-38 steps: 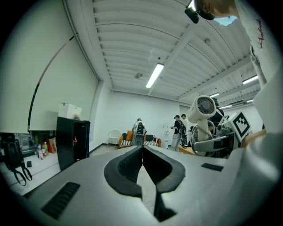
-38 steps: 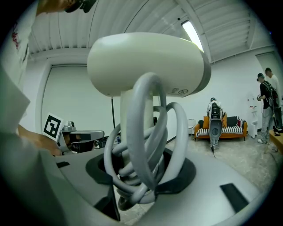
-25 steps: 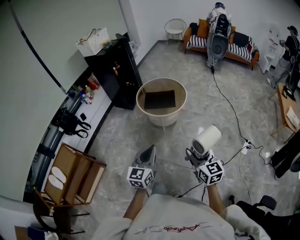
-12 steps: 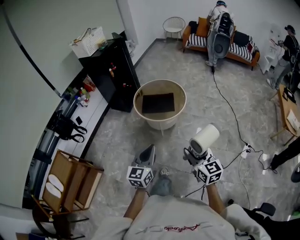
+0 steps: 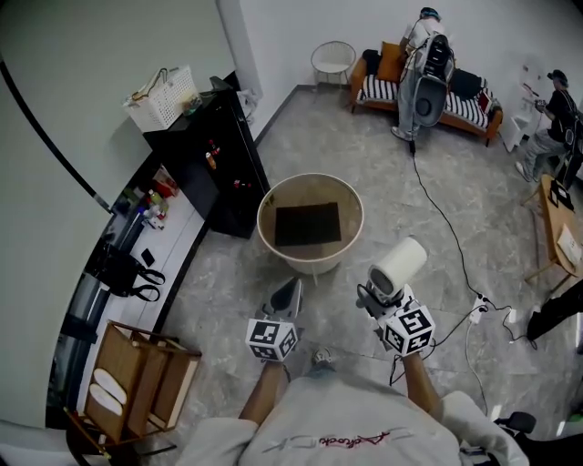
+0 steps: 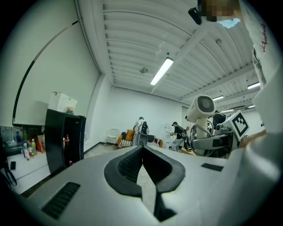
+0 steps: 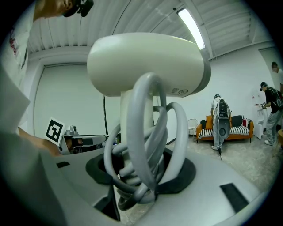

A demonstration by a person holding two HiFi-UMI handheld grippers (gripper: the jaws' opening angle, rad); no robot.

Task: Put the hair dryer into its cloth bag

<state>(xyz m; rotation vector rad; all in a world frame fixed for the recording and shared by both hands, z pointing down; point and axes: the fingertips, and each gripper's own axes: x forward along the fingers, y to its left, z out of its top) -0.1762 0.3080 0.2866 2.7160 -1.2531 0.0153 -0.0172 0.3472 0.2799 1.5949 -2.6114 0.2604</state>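
Starting on the left, how does the grey left gripper stand?
— Its jaws are pressed together, the dark pads meeting tip to tip with nothing between them. It points level out over the grey marbled floor.

And the grey right gripper?
— Its jaws stand partly apart, clamped on the handle of the white hair dryer. Loops of the dryer's grey coiled cord are wedged between the pads too. The dryer sits upright in the grip, barrel on top, well above the floor.

What lies ahead of them?
— Near both grippers stands a round cream tub with a dark flat rectangle lying inside it. Whether that is the cloth bag I cannot tell. The dryer is apart from it, beside the tub's right rim.

And the surroundings, from the left?
— A wooden crate, then a black handbag on a white counter. Next comes a tall black cabinet carrying a white woven basket. Farther back are a round white chair and a striped sofa with a person at it. To the right a black cable runs across the floor to a white power strip.

What stands closest to the jaws?
— The tub's near wall.
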